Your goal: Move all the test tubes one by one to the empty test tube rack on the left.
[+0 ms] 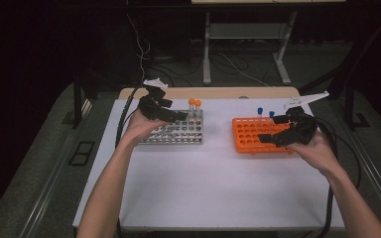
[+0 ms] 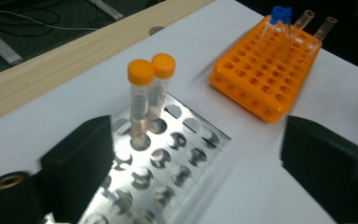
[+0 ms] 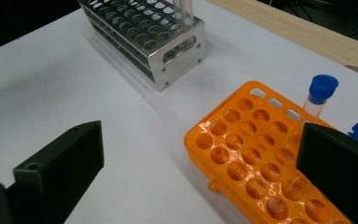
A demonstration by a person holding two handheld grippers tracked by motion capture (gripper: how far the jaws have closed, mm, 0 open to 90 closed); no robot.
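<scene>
While apart on the white table point(image 1: 218, 188), two tube racks.

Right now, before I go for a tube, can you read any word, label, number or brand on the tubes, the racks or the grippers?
No readable text anywhere.
Orange-capped tubes: faint printed graduation marks down the side, too blurred to read.
Blue-capped tubes: no print that I can make out.
Metal rack: bare, no marking.
Orange rack: no visible lettering.
Left gripper and right gripper: plain black jaws, both open.
</scene>
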